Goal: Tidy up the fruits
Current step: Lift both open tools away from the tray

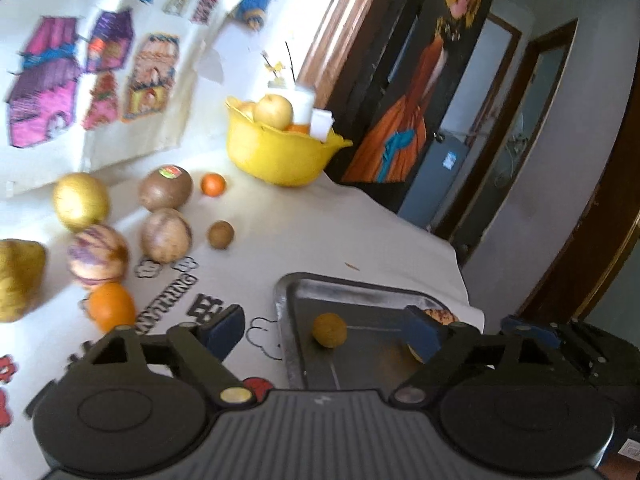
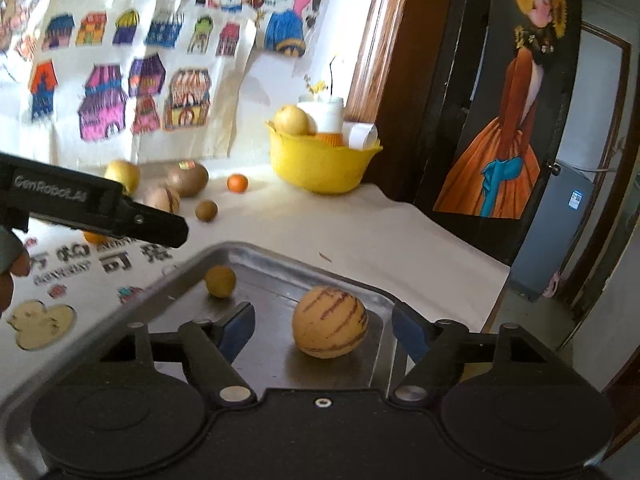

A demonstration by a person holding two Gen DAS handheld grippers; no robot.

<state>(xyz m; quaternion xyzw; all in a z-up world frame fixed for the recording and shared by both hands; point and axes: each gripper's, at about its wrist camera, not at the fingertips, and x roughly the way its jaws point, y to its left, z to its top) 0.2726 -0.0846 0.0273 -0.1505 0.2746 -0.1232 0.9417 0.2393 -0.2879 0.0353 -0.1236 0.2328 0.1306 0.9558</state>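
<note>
On steel tray (image 2: 384,300), round striped melon (image 2: 329,322)

Dull metal tray (image 2: 280,258); glossy yellow plastic bowl (image 2: 320,168); cloth table cover (image 2: 360,224).

So the table (image 2: 360,232) has a white cloth over it with cartoon prints and black lettering near the front. Sitting right on the cloth: a metal tray (image 2: 280,258) at the near edge, a yellow bowl (image 2: 320,168) toward the back by the wall, and a bunch of loose fruit off to the left. That's a golden round fruit (image 1: 81,201), a brown one with a sticker (image 1: 166,189), a plain brown one (image 1: 166,235), a purple-striped one (image 1: 97,255), a small orange (image 1: 213,184), a bigger orange (image 1: 112,306), and a little brown fruit (image 1: 220,234).
</note>
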